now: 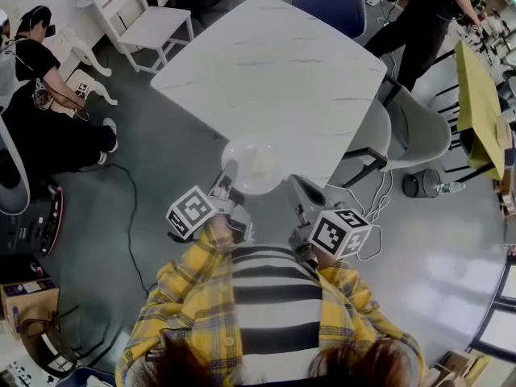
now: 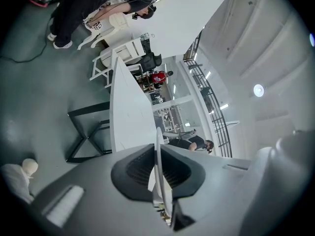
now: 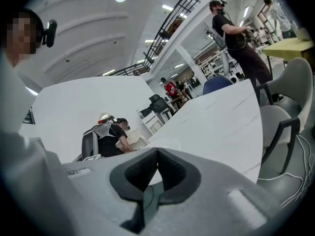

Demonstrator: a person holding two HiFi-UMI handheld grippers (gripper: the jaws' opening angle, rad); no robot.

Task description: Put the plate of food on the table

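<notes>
A clear round plate [image 1: 252, 164] with a pale bit of food on it hangs level over the near corner of the white marble table [image 1: 274, 63]. My left gripper [image 1: 226, 185] is shut on its near-left rim. In the left gripper view the thin rim [image 2: 158, 146] stands edge-on, pinched by the dark pads of the left gripper [image 2: 157, 154], with the table [image 2: 123, 112] beyond. My right gripper [image 1: 297, 190] is shut at the plate's near-right rim. In the right gripper view the plate [image 3: 170, 142] peeks over the closed right gripper [image 3: 157, 154], and the table [image 3: 221, 122] stretches ahead.
Grey chairs [image 1: 419, 131] stand along the table's right side, a blue chair [image 1: 329, 2] at its far end, a white chair [image 1: 157, 22] at the far left. A person [image 1: 40, 95] sits on the left, another [image 1: 427, 14] stands far right. A cable [image 1: 133, 216] lies on the floor.
</notes>
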